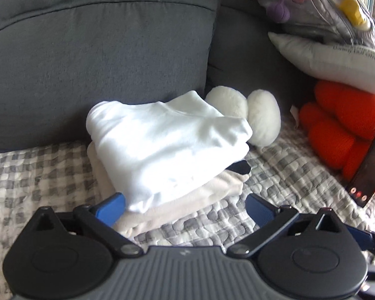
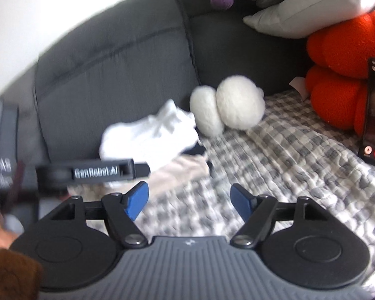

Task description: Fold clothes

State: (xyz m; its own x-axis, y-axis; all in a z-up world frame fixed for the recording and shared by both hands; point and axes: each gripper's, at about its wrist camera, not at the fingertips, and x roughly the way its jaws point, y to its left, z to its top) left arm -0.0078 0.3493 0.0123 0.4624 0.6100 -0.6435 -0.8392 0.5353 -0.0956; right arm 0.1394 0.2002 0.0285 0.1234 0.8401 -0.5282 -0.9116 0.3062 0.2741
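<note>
Two grippers open, stack folded

Two folded garments, white top [image 1: 162, 145] over cream one [image 1: 187, 200], lay against the grey sofa back [image 1: 87, 62]. Left gripper [image 1: 185, 206] gaped empty at the stack's near edge. Right gripper [image 2: 189, 203] stood apart over bare checked cover [image 2: 287, 150]; only its view showed a brown sleeve [image 2: 10, 275].

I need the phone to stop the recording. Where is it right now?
The phone stands propped at the right edge of both wrist views, on the checkered quilt, leaning against the orange cushion, well right of the folded white garment.
</note>
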